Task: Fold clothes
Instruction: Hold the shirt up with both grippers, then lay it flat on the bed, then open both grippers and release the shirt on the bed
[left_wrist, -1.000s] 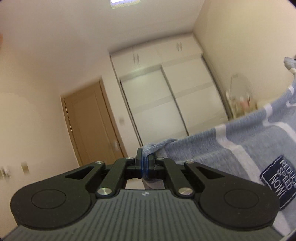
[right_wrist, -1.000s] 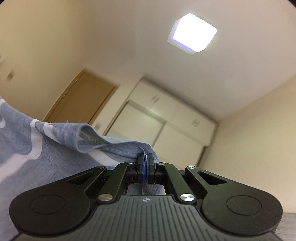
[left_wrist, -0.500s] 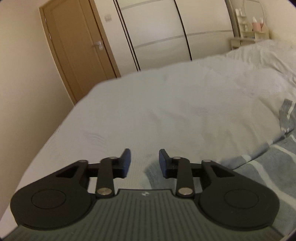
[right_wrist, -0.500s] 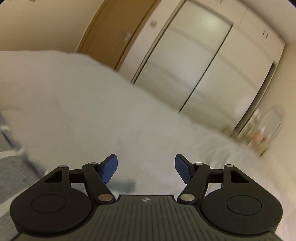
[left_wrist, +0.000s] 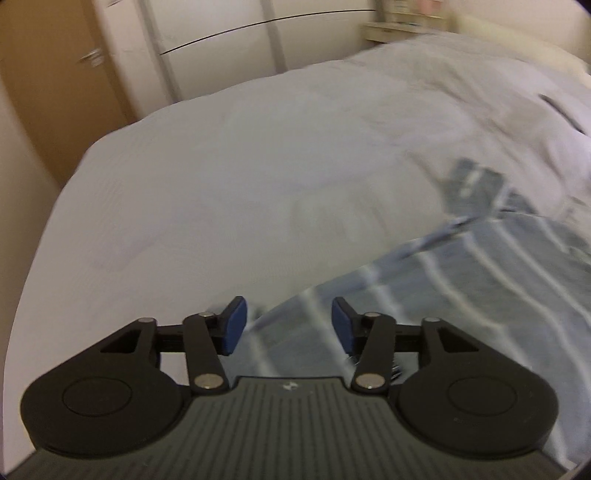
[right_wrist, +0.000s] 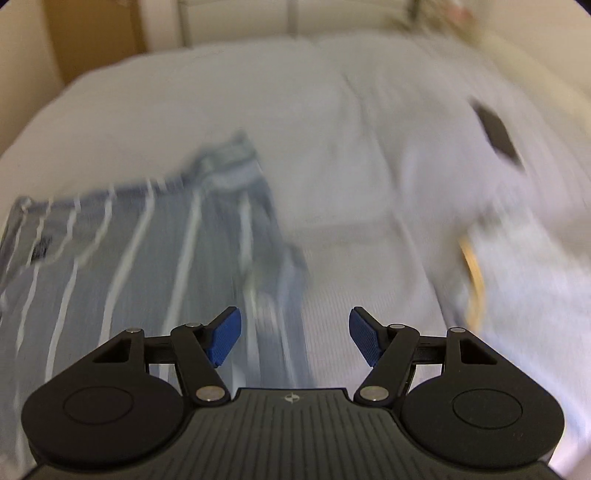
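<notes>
A pale bed cover (left_wrist: 229, 177) fills the foreground; beyond it, white wardrobe (left_wrist: 221, 48) beside brown door (left_wrist: 55, 74).

Pale bed (left_wrist: 221, 177), white wardrobe (left_wrist: 221, 48), wooden door (left_wrist: 55, 74)

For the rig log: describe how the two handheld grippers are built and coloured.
Both look the same. The left gripper and right gripper have black linkage arms with silver pivot screws, round black side housings, a ribbed dark grey body with a small logo, and blue textured finger pads.
</notes>
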